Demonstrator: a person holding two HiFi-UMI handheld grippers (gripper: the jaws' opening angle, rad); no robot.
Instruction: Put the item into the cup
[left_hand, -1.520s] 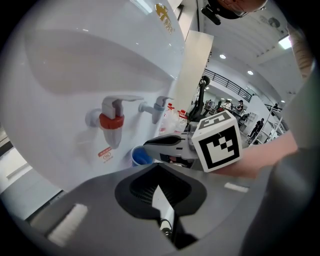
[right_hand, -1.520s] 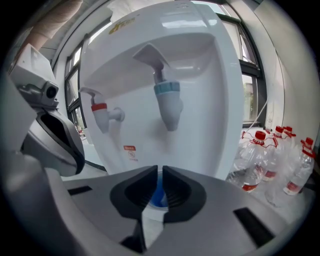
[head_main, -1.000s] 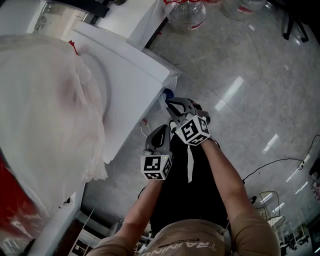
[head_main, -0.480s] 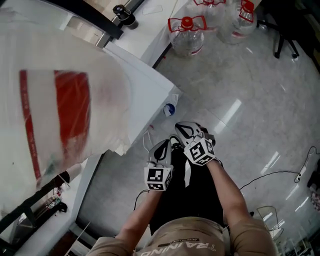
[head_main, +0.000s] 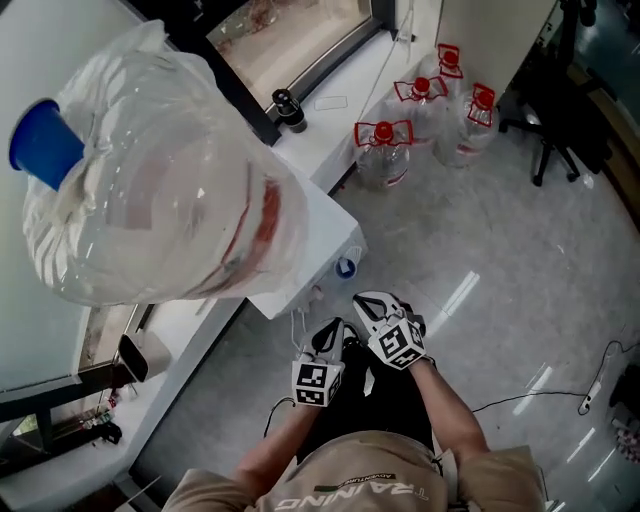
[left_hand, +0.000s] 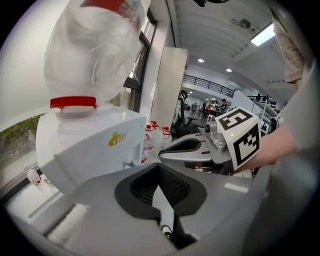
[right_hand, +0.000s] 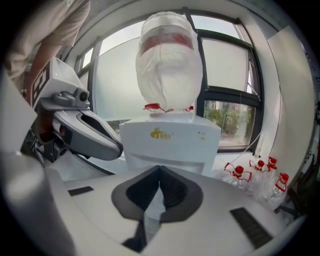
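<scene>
My left gripper (head_main: 333, 328) and right gripper (head_main: 362, 298) are held side by side in front of the person's body, low in the head view. They point at a white water dispenser (head_main: 310, 225). Both pairs of jaws are shut tip to tip, with nothing between them. In the left gripper view my left gripper (left_hand: 159, 169) faces the dispenser (left_hand: 90, 142), and the right gripper's body lies to its right. My right gripper (right_hand: 160, 171) faces the dispenser's front (right_hand: 170, 142). A small blue tap (head_main: 346, 267) sticks out of the dispenser just ahead of the jaws.
A big water bottle wrapped in clear plastic (head_main: 160, 180) sits upside down on the dispenser. Several red-capped water jugs (head_main: 385, 150) stand on the grey floor by the window wall. A black office chair (head_main: 555, 120) is at the far right. A cable (head_main: 540, 395) lies on the floor.
The head view has swung up and back, so the whole bottle and the window now show. The two grippers have stayed shut and close together, lower in the picture.
</scene>
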